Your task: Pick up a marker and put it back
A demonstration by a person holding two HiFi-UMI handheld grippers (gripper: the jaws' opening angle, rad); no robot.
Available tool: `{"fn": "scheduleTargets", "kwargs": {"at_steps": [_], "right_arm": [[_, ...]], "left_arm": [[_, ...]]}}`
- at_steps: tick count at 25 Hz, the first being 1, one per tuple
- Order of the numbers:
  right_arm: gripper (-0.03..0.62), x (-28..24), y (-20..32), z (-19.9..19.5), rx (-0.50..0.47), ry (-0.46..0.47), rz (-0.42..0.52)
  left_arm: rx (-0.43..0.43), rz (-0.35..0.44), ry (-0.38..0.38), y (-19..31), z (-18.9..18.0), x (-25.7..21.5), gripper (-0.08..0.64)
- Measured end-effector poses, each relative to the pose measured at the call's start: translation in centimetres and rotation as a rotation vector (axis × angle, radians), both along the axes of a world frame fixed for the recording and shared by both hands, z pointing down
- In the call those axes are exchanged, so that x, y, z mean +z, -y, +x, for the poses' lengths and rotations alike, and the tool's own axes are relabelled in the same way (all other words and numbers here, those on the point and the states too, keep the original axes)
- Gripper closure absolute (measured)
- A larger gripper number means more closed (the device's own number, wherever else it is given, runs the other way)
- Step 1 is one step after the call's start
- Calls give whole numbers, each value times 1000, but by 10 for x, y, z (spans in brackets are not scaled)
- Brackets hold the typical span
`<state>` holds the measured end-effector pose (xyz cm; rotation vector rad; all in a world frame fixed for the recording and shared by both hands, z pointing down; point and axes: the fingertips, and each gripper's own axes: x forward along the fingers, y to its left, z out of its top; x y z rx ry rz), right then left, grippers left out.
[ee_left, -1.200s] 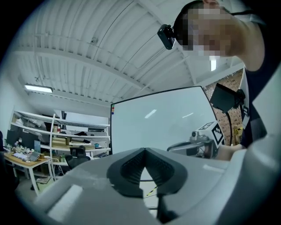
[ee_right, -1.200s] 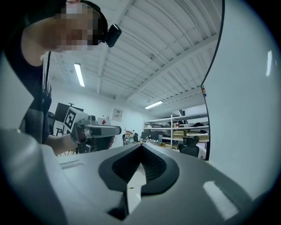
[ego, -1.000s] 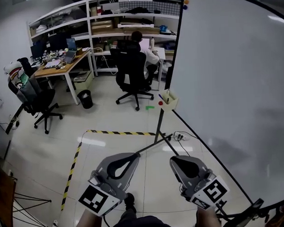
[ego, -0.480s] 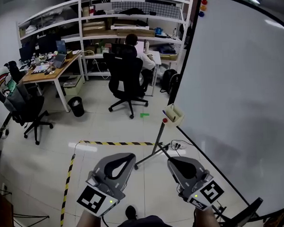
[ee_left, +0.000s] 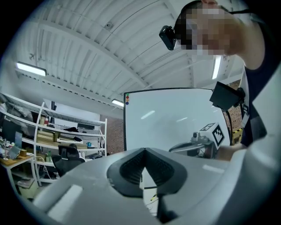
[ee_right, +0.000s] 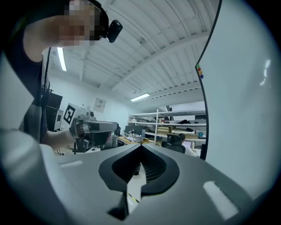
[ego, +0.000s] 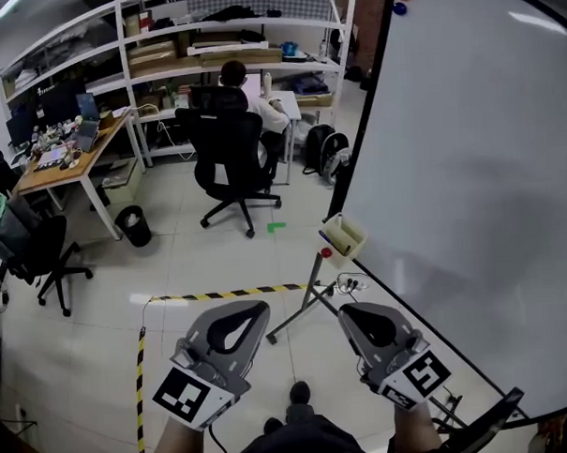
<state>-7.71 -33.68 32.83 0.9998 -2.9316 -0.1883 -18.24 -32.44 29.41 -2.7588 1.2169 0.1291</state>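
A cream marker holder (ego: 344, 235) hangs at the lower left corner of the big whiteboard (ego: 469, 185); a blue marker tip and a red piece show at it. In the head view my left gripper (ego: 257, 309) and right gripper (ego: 345, 313) are held low in front of me, well short of the holder. Both are shut with nothing between the jaws. The left gripper view shows its closed tips (ee_left: 144, 149) before the whiteboard (ee_left: 175, 123), with the right gripper beside them. The right gripper view shows closed tips (ee_right: 141, 145) too.
A person sits in a black office chair (ego: 229, 153) at the far shelves (ego: 228, 35). A desk (ego: 65, 155), another chair (ego: 31, 246) and a bin (ego: 133, 225) stand to the left. Yellow-black tape (ego: 221, 294) and the board's stand leg (ego: 301, 309) cross the floor ahead.
The head view has swung: the room has slid left and the whiteboard fills more of the right. The holder sits lower in view. Both grippers stay shut and low.
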Motion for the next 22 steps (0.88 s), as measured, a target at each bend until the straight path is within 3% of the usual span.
{"fn": "scheduleTargets", "kwargs": {"at_steps": [5, 15, 19, 22], "right_arm": [[591, 10, 55, 9, 38, -16, 6], [568, 62, 158, 47, 88, -115, -35], [442, 93, 192, 54, 97, -162, -79], [422, 118, 207, 58, 117, -198, -131]], "left_arm": [[1, -23, 14, 55, 0, 13, 554], [-2, -104, 44, 156, 33, 40, 554], [-12, -141, 55, 185, 38, 58, 554], [-11, -178, 59, 203, 37, 71, 554]]}}
